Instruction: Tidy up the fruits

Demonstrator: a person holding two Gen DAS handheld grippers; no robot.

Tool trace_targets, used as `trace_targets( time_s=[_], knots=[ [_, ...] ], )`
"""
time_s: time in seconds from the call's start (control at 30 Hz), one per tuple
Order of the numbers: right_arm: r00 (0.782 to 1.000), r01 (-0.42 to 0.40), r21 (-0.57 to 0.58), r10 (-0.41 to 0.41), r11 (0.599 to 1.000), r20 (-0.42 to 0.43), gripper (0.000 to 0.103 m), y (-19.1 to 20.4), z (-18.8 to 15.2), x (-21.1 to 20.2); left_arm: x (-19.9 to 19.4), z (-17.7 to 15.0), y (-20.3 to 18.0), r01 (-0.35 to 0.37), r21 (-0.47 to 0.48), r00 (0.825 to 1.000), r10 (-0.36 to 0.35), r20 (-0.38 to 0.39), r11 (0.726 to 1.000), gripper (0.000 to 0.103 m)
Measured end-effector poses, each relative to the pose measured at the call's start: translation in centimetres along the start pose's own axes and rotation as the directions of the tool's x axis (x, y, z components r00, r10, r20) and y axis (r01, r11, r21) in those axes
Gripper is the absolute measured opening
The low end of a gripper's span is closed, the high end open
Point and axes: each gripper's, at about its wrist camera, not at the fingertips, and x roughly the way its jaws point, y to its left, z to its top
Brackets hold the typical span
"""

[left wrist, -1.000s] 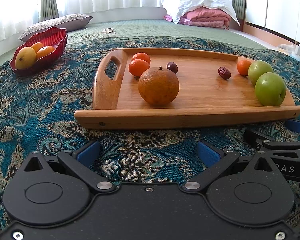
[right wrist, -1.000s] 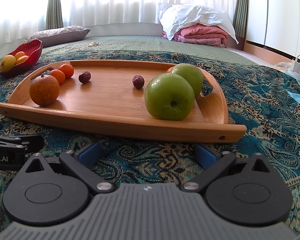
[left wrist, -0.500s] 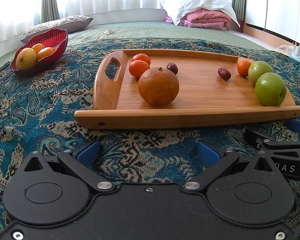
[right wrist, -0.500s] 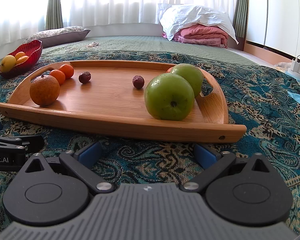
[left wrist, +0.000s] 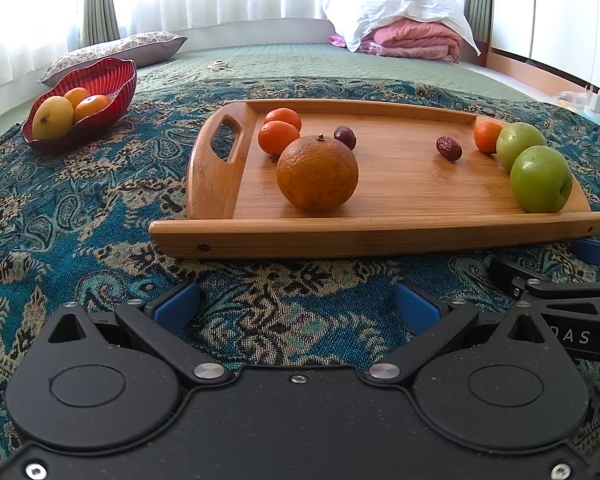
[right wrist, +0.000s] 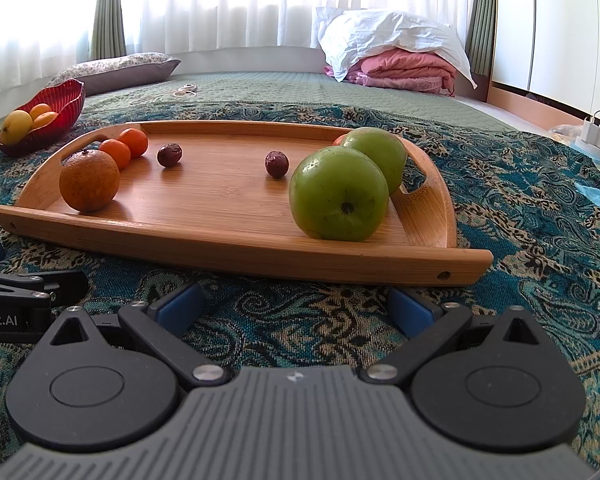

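At the upper left of the left wrist view sits a glossy red, shell-shaped bowl (left wrist: 100, 92) on the bed, holding a yellow mango-like fruit (left wrist: 53, 117) and two oranges. Right of it, across the middle of the frame, lies a long bamboo tray with cut-out handles (left wrist: 220, 168) on a blue-green patterned woven throw (left wrist: 80, 220). On the tray, from its left end: two small tangerines (left wrist: 279, 136), a large round rough-skinned orange (left wrist: 317, 178) in front of them, a dark red date (left wrist: 345, 137), a second date (left wrist: 449, 148) further right, a lone small tangerine (left wrist: 486, 137), then two green apples (left wrist: 540, 178) touching at the right end.

Along the bottom edge, your left tongs (left wrist: 296, 308) rest low over the throw just short of the tray, blue pads spread wide with nothing between them. In the right wrist view your right tongs (right wrist: 296, 306) sit the same way, wide apart and empty, nearest the front green apple.

Fruit lies in both bowl and tray, loosely grouped by kind; this could suit sorting under way or already settled, and the pictures do not decide which.

Readable writing: "DAS" on the right tongs' arm at the lower right of the left view, and "bot.AI" on the left tongs' arm at the lower left of the right view. Both are cut off.
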Motion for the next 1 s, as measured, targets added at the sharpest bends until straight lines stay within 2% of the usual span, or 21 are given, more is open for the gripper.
trace_targets(
  time_s=[1.0],
  knots=[
    [1.0,-0.004,0.004,0.004,1.0,0.006,0.103,-0.03,-0.04,0.04,-0.15,0.01,-0.03,-0.003,0.001,1.0,0.003,0.01,1.0,0.103]
  ],
)
